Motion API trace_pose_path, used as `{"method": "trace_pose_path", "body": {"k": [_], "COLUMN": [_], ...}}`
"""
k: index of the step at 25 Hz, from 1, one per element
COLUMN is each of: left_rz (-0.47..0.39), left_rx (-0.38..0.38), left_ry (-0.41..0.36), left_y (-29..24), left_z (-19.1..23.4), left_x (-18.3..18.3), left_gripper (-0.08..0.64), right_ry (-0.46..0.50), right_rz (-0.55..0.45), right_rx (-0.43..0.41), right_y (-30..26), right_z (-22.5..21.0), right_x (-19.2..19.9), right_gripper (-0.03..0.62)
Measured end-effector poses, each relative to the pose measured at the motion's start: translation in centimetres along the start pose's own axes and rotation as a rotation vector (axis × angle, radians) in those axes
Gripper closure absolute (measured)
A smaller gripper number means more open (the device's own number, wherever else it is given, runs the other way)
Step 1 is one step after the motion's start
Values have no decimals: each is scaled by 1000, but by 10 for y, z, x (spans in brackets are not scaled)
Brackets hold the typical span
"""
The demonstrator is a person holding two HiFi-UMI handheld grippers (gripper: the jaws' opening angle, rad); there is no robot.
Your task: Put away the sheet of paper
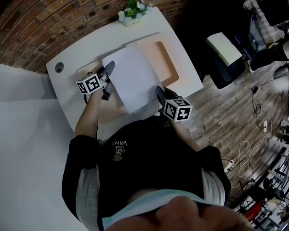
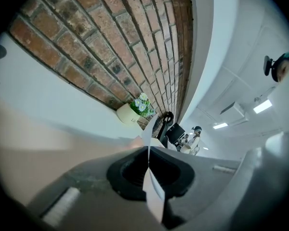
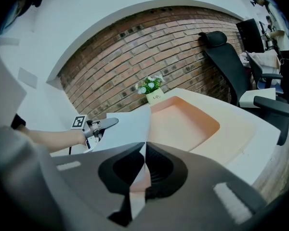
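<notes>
Left gripper (image 1: 109, 70) is clamped shut on the left edge of the sheet of paper (image 1: 133, 77). Right gripper (image 1: 160, 93) is clamped on its near right edge. The sheet spans between them, over the peach tray (image 1: 167, 60) on the white desk (image 1: 82, 49). A flower pot (image 1: 131, 13) stands at the desk's far edge.

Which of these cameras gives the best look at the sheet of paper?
The head view: the whole sheet of paper shows, held at two edges over the tray. The left gripper view shows only its thin edge pinched in the jaws; the right gripper view, a pinched edge plus some surface.
</notes>
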State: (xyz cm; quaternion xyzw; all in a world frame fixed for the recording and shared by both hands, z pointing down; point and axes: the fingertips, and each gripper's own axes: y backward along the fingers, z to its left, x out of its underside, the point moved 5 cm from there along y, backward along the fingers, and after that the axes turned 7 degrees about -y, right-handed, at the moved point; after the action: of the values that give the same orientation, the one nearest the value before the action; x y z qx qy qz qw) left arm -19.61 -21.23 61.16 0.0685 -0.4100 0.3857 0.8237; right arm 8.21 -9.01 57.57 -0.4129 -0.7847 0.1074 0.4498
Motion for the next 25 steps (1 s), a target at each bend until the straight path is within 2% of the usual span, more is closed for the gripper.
{"method": "trace_pose_path", "body": {"k": [9,13,25], "left_rz": [3,5,31], "left_rx": [4,-2,-58], "left_ry": [5,-17,-25], "left_y": [-3,-3,6], "left_z": [1,2,16], "left_x": [-2,-6,-6], "left_gripper": [561,561,561], "right_ry": [7,11,18], "right_rz": [5,-9,-27], "right_rx": [49,82,93], "right_y": [2,3,4], "right_z": [-7,-12,-13], "right_x": [-2,-7,-16], "right_gripper": [551,508,505]}}
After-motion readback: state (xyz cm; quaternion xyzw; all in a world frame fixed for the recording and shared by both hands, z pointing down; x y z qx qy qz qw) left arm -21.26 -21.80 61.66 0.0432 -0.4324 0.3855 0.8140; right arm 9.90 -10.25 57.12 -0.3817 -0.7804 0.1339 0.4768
